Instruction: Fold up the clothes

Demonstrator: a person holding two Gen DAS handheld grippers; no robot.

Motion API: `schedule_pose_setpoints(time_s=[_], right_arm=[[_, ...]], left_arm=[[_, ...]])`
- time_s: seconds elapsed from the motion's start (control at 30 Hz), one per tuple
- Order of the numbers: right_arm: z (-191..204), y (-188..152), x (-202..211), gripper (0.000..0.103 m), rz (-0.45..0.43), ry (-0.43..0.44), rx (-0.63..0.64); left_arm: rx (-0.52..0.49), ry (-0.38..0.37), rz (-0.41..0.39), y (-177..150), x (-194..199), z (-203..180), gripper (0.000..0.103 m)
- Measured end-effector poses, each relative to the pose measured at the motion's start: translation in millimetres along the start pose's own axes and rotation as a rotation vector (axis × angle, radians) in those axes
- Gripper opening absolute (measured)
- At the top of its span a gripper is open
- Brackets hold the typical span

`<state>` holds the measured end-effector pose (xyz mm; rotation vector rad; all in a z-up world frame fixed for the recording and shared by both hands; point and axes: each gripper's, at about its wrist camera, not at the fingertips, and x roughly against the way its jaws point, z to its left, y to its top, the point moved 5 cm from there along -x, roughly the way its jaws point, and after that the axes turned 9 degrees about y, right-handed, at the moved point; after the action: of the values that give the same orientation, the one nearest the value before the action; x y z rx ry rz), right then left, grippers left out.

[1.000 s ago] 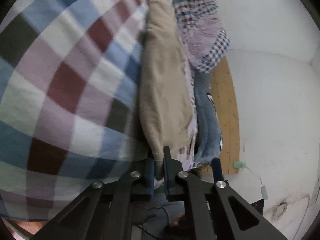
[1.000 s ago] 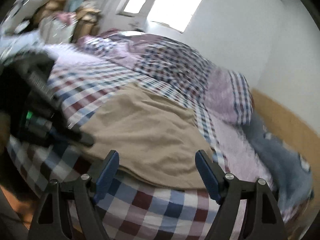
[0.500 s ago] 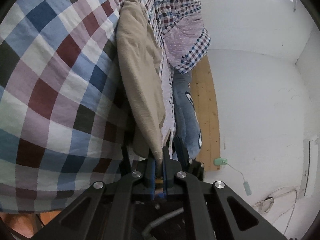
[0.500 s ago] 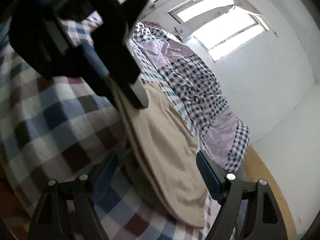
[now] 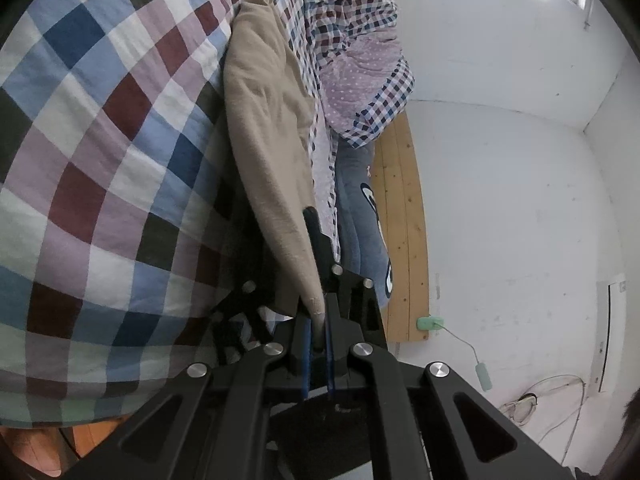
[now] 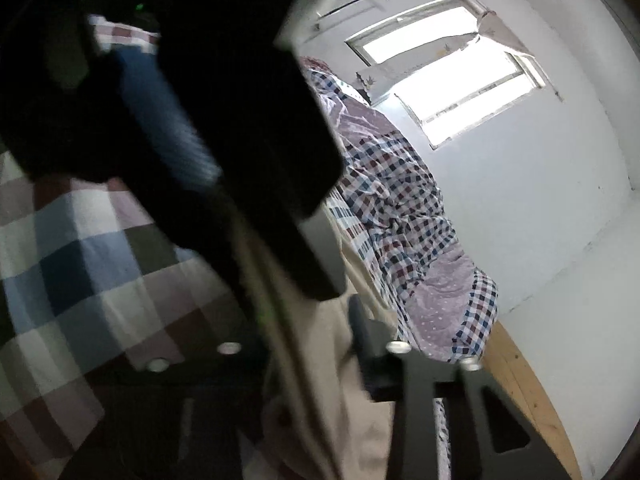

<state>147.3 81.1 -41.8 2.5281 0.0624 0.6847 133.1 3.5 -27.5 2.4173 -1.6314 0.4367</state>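
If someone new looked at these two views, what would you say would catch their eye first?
Most likely the tan garment, lifted off the checked bedspread with its corner pinched in the left gripper at the bottom of the left wrist view. Next, the big dark blurred gripper body filling the upper left of the right wrist view. Behind it, a bright window glows above the rumpled checked quilt.

A checked bedspread [image 5: 100,152] in blue, maroon, pink and white covers the bed. Farther along it lies a rumpled small-check duvet [image 5: 352,12] with a dotted lilac underside [image 5: 360,76]. A grey-blue plush toy [image 5: 360,216] sits against the wooden bed board [image 5: 404,216]. A mint plug [image 5: 430,323] and cable hang on the white wall [image 5: 520,200]. A bright window [image 6: 452,92] is on the far wall.
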Motion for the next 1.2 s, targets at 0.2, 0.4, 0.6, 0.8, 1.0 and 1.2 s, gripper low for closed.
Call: schedule_pose_setpoints(time_s=[0.2,0.4,0.6,0.8,1.0,1.2], right_arm=[[-13,-3,-4,0.007,-0.003,0.055,-0.074],[-39,-1,-3,0.006,-0.026,0.09,-0.187],[-55,13,8,0.006,-0.046,0.123,-0.271],[-72,13,18,0.006,-0.067,0.14,-0.348],[-93,7,28,0.006,-0.096,0.16,-0.456],[-108,1,33,0.006,-0.12,0.179,-0.526]], left_arm=[[-0.028,0.026,-0.027,10,0,-5,0.024],[-0.002,0.08,-0.112,31,15,4,0.076],[-0.049,0.149,-0.118,79,4,0,0.076],[-0.144,0.22,-0.071,141,-33,-11,0.076],[-0.168,0.233,-0.043,203,-63,-17,0.076],[-0.199,0.264,-0.042,242,-83,-18,0.076]])
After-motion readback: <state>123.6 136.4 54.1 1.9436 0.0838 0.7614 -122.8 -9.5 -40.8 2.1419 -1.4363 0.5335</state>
